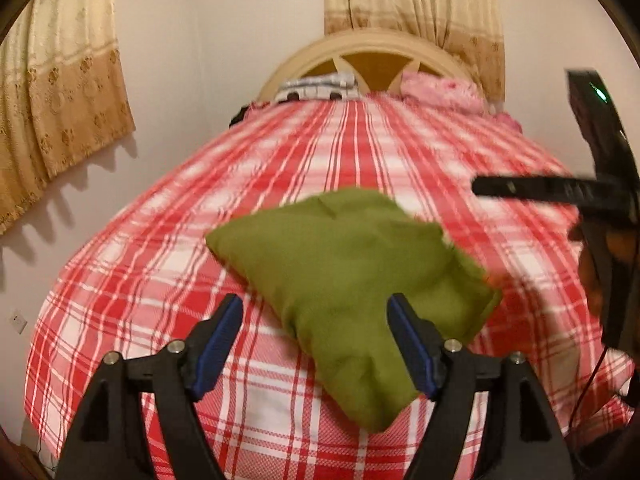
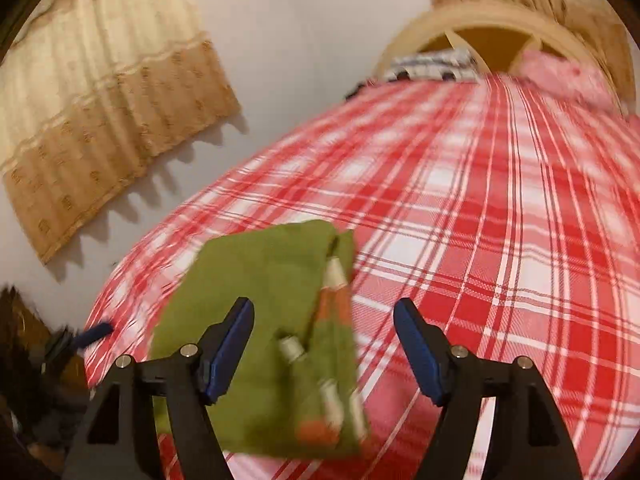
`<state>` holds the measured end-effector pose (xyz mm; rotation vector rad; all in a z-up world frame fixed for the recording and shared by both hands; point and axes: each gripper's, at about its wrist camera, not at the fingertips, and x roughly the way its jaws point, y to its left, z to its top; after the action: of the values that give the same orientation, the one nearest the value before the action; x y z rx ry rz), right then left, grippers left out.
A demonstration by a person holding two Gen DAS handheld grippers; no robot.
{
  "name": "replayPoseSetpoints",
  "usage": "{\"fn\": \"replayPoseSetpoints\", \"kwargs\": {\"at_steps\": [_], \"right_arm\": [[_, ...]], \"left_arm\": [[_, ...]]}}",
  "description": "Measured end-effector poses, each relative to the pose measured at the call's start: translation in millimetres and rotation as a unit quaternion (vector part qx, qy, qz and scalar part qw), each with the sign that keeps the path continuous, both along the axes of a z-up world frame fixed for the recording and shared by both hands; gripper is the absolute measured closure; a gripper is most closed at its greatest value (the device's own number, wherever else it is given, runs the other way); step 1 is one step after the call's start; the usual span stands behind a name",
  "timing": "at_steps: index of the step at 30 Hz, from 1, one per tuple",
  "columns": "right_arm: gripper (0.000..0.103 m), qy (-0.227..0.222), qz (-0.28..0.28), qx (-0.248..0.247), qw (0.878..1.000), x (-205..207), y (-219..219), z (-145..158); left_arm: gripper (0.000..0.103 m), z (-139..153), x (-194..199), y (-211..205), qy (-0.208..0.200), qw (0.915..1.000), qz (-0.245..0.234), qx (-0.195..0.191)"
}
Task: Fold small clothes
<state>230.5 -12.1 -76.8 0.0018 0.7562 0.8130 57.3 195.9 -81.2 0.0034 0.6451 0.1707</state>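
Note:
A small green garment (image 1: 344, 276) lies folded on the red-and-white plaid bed sheet (image 1: 160, 264). My left gripper (image 1: 316, 308) hovers at its near left edge, open, with the cloth's near corner showing between the blue pads but not pinched. In the right wrist view the same garment (image 2: 260, 340) shows a white and orange print along its right side. My right gripper (image 2: 324, 308) stands open above that side and presses on nothing. The right tool's black frame (image 1: 600, 196) enters the left wrist view from the right.
The bed runs back to a cream headboard (image 1: 372, 46), with a checked pillow (image 1: 316, 86) and a pink pillow (image 1: 440, 88) against it. Beige curtains (image 1: 60, 92) hang on the white wall to the left. Bare sheet lies right of the garment (image 2: 500, 260).

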Motion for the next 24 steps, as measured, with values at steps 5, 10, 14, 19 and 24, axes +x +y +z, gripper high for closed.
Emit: {"fn": "replayPoseSetpoints", "kwargs": {"at_steps": [5, 10, 14, 19, 24], "right_arm": [[0.03, -0.041, -0.01, 0.005, 0.999, -37.3, -12.5, 22.1], [0.03, -0.065, -0.014, 0.01, 0.998, -59.9, -17.4, 34.0], [0.03, -0.072, -0.01, 0.011, 0.997, -69.2, -20.1, 39.8], [0.03, -0.077, -0.011, 0.013, 0.997, -74.9, -23.5, 43.5], [0.03, -0.082, -0.009, 0.009, 0.997, -80.4, -23.1, 42.9]], "left_arm": [[0.014, 20.9, -10.0, -3.2, -0.04, 0.9991, 0.004, 0.014], [0.01, 32.6, -15.4, 0.4, -0.057, 0.9982, 0.008, 0.013], [0.01, 35.0, -16.8, 1.1, -0.061, 0.998, 0.011, 0.011], [0.01, 35.7, -17.4, 0.9, -0.061, 0.998, 0.013, 0.01], [0.01, 35.7, -17.5, 0.3, -0.06, 0.998, 0.013, 0.012]]}}
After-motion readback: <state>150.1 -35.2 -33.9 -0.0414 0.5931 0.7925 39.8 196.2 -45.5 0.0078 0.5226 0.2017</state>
